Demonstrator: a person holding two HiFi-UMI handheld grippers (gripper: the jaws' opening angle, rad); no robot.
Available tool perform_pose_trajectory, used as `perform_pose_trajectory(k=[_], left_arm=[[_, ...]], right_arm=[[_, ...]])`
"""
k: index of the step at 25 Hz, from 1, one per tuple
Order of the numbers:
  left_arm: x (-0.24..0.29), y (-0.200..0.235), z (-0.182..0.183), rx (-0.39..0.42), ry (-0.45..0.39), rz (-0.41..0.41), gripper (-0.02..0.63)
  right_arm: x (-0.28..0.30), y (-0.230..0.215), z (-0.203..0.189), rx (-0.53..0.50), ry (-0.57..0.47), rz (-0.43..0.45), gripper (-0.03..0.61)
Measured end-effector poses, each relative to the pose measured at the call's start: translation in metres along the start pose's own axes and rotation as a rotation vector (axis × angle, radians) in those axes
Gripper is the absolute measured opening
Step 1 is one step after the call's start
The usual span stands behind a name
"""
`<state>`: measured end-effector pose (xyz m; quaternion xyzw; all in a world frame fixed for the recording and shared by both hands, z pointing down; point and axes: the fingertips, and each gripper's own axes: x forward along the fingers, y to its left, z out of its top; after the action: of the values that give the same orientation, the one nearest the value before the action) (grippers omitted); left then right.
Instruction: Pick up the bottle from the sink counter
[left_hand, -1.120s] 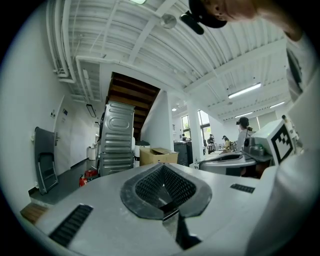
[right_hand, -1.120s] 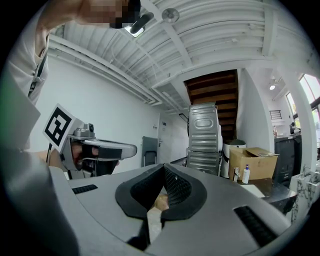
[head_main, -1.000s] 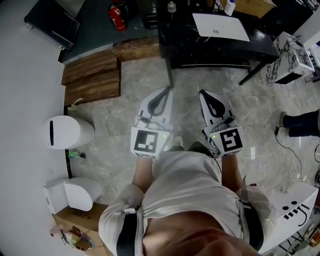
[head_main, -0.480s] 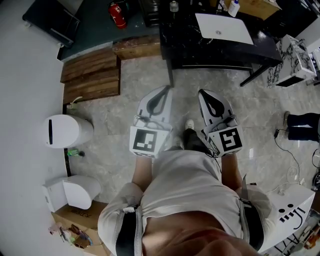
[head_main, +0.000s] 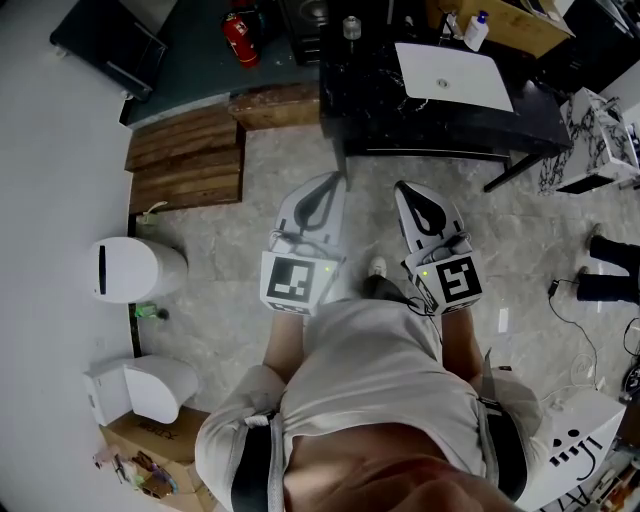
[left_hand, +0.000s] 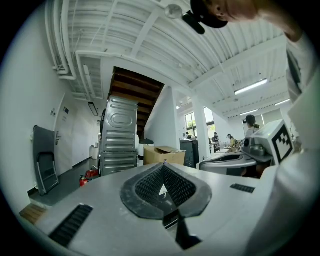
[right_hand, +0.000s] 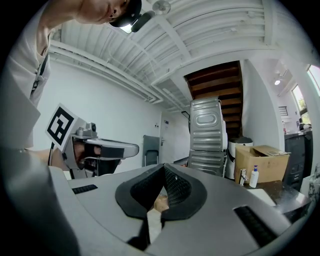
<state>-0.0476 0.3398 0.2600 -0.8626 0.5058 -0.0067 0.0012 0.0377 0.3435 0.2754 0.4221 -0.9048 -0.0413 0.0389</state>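
While the bottle (head_main: 477, 30) stands at the back of the dark counter (head_main: 372, 100), just behind the white sink (head_main: 452, 75) and well apart from both tools, the left gripper (head_main: 333, 182) and the right gripper (head_main: 406, 189) are each closed tight on nothing, held level in front of the person. I'd worry that a gripper arriving with its jaws together will shove the light bottle over, or back against the cardboard box (head_main: 512, 14), instead of taking it. A low reach across the sink could also clip the tap (right_hand: 242, 177) beside the bottle.
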Motion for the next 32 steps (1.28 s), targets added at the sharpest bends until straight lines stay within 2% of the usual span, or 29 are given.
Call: perform_pose_trajectory(k=[16, 32], left_arm=[[0.069, -0.001, 0.006, 0.008, 0.005, 0.039, 0.002], [0.096, -0.002, -0.003, -0.018, 0.039, 0.077, 0.002]], right_arm=[[0.029, -0.064, 0.001, 0.014, -0.024, 0.055, -0.008], [0.048, -0.091, -0.006, 0.036, -0.018, 0.100, -0.008]])
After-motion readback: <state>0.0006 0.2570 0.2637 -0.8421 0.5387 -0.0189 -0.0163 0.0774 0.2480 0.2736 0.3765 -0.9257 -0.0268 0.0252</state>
